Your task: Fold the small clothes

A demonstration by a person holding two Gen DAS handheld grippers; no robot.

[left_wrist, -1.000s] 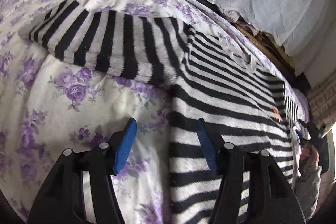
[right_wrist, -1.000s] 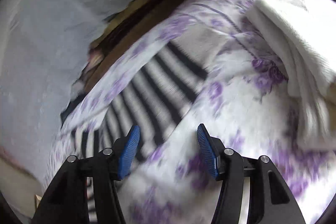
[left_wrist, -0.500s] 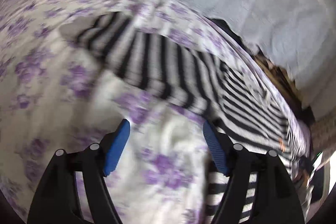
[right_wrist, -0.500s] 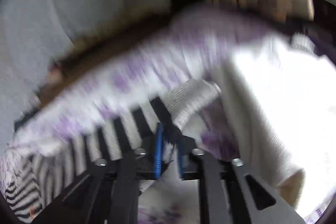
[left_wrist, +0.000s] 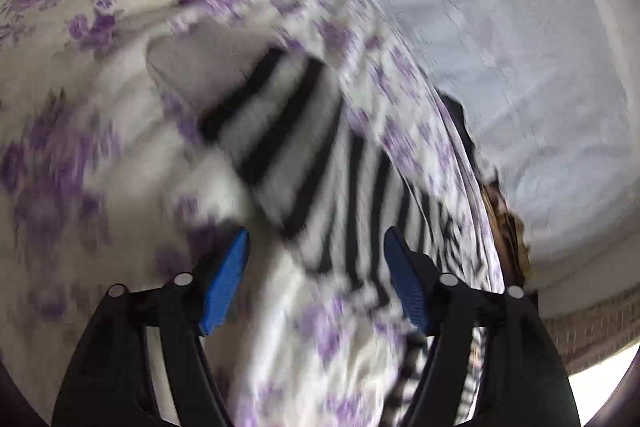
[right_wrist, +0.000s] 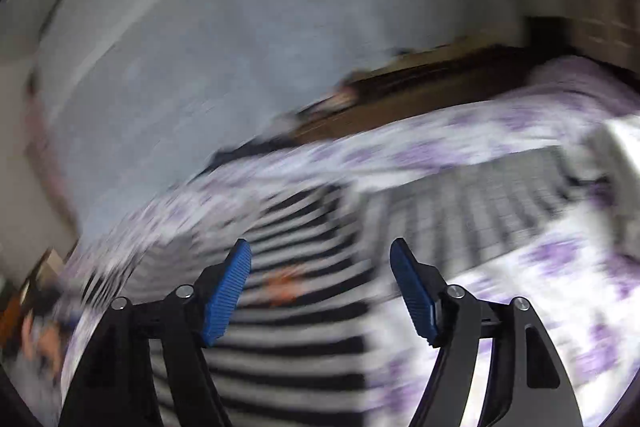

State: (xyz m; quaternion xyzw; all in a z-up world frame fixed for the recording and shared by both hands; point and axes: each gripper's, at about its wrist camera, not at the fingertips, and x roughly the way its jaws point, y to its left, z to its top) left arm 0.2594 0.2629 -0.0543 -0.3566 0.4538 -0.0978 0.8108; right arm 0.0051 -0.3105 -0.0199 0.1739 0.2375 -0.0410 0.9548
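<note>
A black-and-white striped top lies on a purple-flowered bedsheet (left_wrist: 80, 27). In the blurred left wrist view its sleeve (left_wrist: 304, 147) runs up to a grey cuff (left_wrist: 200, 67). My left gripper (left_wrist: 316, 239) hovers over the sleeve's near edge with its jaws closing; the cloth shows between them but the pads do not press it. In the right wrist view the top's body (right_wrist: 304, 327) lies below, and a sleeve (right_wrist: 480, 203) stretches right. My right gripper (right_wrist: 320, 251) is above the body with its jaws opening and holds nothing.
A pale curtain or cloth (left_wrist: 520, 47) hangs beyond the bed's far edge, with dark wood (right_wrist: 400, 95) below it. A small orange mark (right_wrist: 284, 285) sits on the top. Flowered sheet (right_wrist: 540, 287) lies bare to the right of the body.
The right gripper, shut on striped cloth half a second ago, has let go and swung over the top's body. The left gripper slid along the sleeve toward the cuff and rolled.
</note>
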